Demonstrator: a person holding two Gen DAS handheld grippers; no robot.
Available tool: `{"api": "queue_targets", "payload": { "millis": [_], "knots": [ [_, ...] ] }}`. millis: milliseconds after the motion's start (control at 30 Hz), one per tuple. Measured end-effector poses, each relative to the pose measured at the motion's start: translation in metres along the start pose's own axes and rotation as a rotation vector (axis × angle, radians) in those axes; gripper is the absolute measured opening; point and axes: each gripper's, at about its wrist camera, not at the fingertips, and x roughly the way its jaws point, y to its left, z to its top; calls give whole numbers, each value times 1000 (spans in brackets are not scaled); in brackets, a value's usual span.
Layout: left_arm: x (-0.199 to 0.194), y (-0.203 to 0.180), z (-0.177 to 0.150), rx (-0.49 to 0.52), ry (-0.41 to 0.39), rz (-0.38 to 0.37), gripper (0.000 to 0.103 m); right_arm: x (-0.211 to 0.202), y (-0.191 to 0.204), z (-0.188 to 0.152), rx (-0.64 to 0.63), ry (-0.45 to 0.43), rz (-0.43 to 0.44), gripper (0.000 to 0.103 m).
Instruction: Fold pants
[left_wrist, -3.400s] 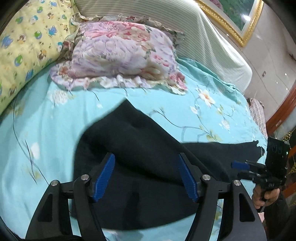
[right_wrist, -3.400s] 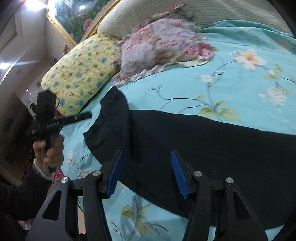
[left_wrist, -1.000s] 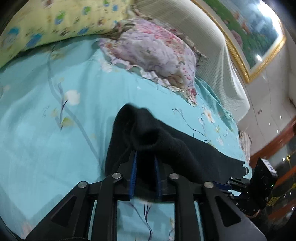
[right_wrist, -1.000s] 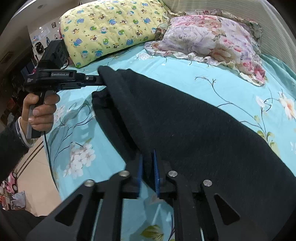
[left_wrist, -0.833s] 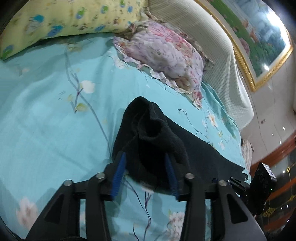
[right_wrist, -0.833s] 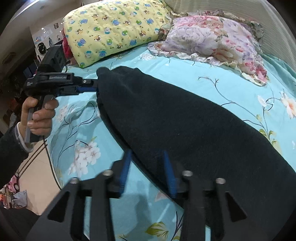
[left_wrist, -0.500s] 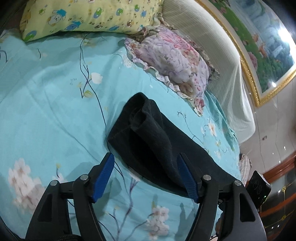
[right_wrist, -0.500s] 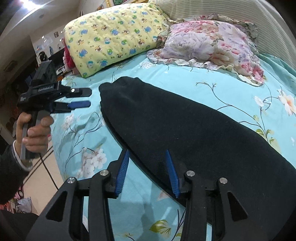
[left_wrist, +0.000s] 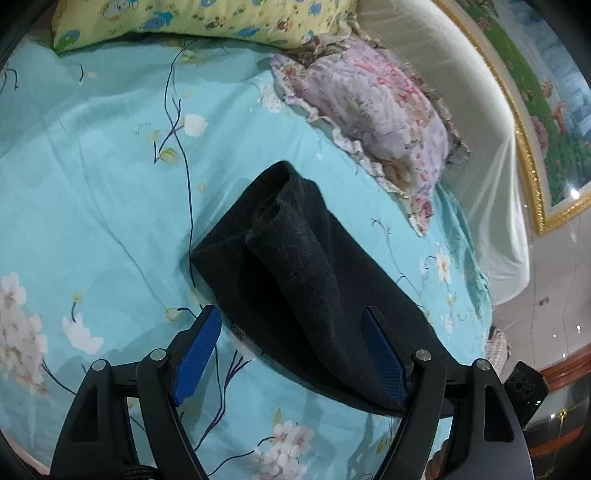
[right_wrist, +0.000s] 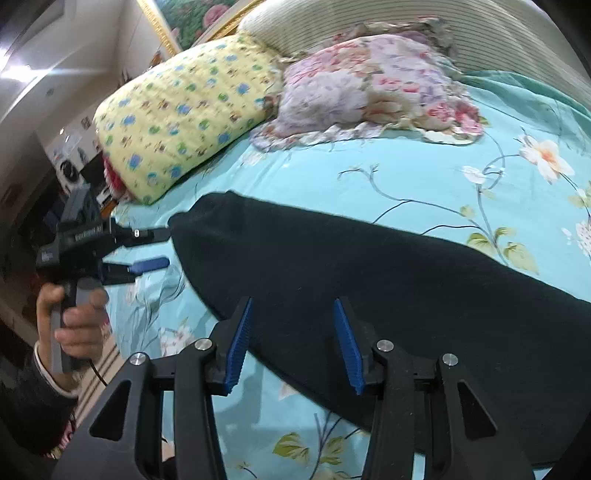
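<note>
The left claw (left_wrist: 291, 350) is held with its blue pads spread wide, nothing between them, poised above one end of the black pants (left_wrist: 295, 273). The pants are laid folded lengthwise as a long dark band across the turquoise floral bedsheet (left_wrist: 92, 184). At the head of the bed a yellow patterned pillow (right_wrist: 184, 110) is seen, with a pink floral pillow (right_wrist: 369, 85) to its right. The right claw (right_wrist: 291, 343) is likewise parted and empty, above the pants' near edge.
</note>
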Motion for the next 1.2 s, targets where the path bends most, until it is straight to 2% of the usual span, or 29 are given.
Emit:
{"api": "queue_targets", "payload": {
  "millis": [300,433,567,767,1067,1167,1200],
  "knots": [
    [25,2,2,-58,26,42,79,-2,-40,42,80,-55,-51,47],
    [33,8,1,-67,33,42,78,22,-66,70,104,-18,-100,47],
    [35,6,1,-39,25,52,78,50,-86,82,93,50,-140,47],
    [39,3,-2,9,11,67,76,77,-82,75,28,162,-93,47],
    [45,-2,-4,73,-13,106,72,84,-63,53,-145,210,-107,48],
    [46,-1,0,67,-28,116,63,93,-65,59,-137,232,-106,51],
    [47,0,1,65,-32,120,56,97,-67,62,-129,243,-100,51]
  ]
}}
